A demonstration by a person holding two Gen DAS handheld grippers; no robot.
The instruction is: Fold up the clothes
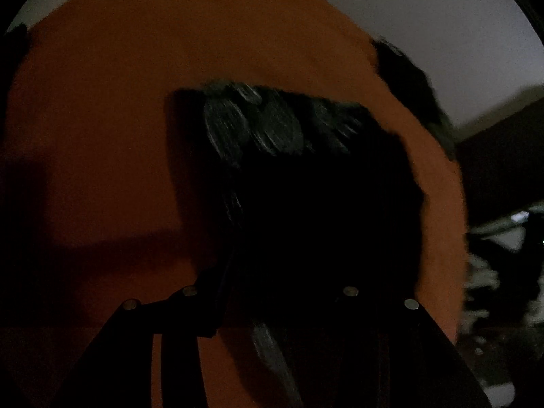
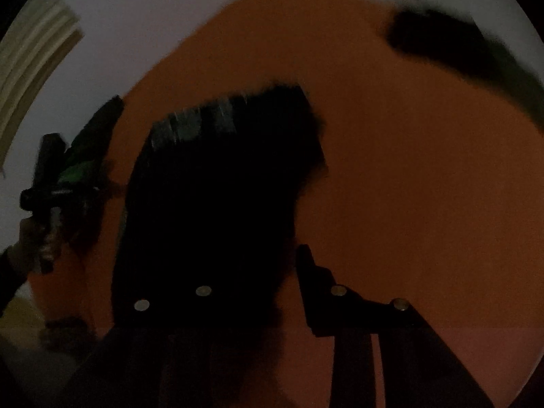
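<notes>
Left gripper [image 1: 285, 272], seen along its own fingers: the left finger [image 1: 217, 292] is outlined against the orange table [image 1: 102, 119], the right one is lost in the dark garment [image 1: 306, 187], so whether the jaws are apart or pinching cloth cannot be told. Right gripper [image 2: 268, 272]: its right finger [image 2: 309, 272] stands clear over orange, its left one is merged with the garment [image 2: 210, 204]; its state likewise cannot be told. The garment, black with a grey leaf-like print [image 1: 258, 122] along its far edge, lies on the table directly ahead of both grippers, reaching back between the fingers. Only the right view shows the other handheld gripper [image 2: 51, 190] at the table's left edge. A second dark cloth [image 1: 408, 81] lies at the table's far right edge in both views.
</notes>
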